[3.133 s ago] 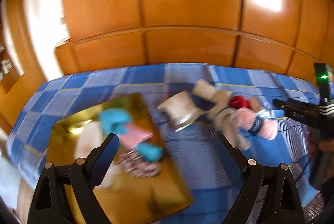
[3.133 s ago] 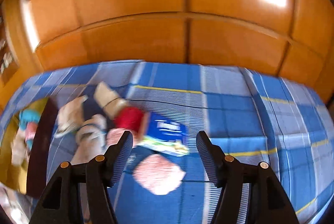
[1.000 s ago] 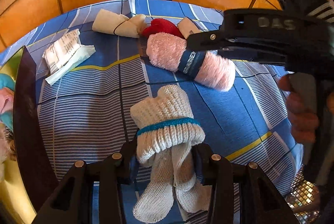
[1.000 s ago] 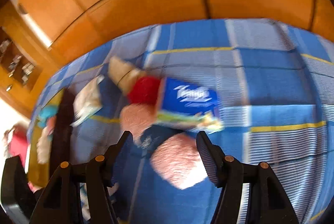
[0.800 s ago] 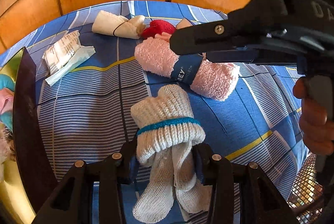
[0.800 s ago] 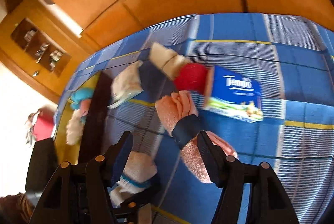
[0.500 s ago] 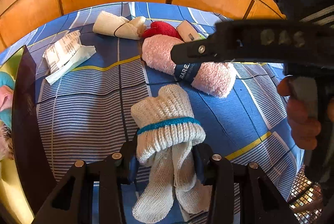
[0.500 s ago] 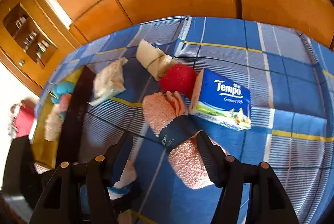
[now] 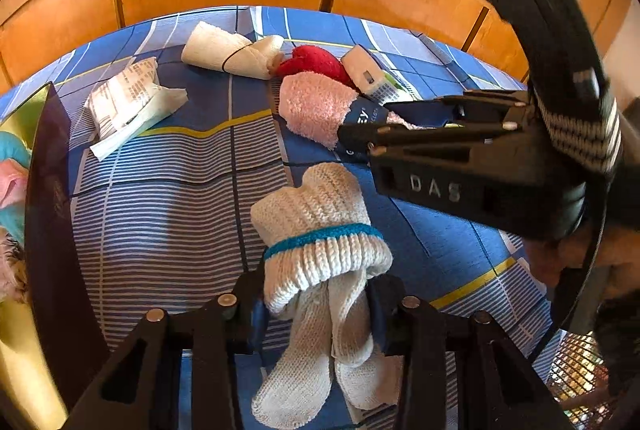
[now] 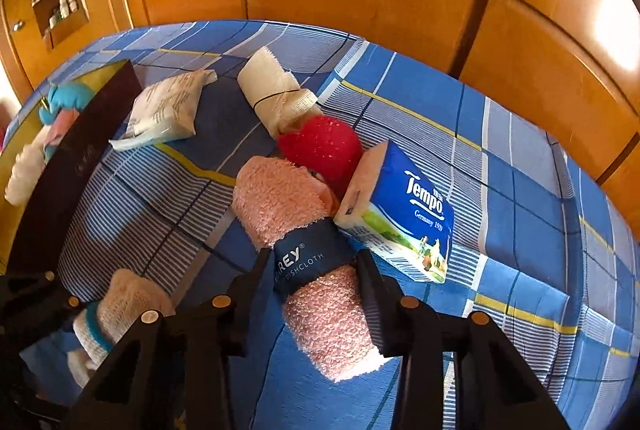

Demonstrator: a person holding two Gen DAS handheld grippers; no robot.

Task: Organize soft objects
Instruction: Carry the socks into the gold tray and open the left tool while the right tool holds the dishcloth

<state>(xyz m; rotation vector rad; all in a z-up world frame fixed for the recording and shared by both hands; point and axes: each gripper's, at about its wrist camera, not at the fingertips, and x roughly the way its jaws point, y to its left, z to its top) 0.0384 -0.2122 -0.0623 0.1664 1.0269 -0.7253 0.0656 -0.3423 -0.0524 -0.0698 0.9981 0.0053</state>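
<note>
The left gripper (image 9: 316,304) is clenching a rolled pair of white knitted socks (image 9: 320,242) at the bottom centre of its view, pinching below the blue-trimmed cuff so the bundle stays rolled. In the right wrist view, the right gripper (image 10: 316,270) is closing around the pink dishcloth roll (image 10: 304,242) at its navy paper band, probably the firmest part; its jaws are touching the roll, which is lying on the blue checked bedspread (image 10: 520,230) beside the Tempo tissue pack (image 10: 404,209). The gold tray (image 10: 12,165) at the far left is already holding soft items. Half a second earlier the right gripper was hanging wider above the roll.
</note>
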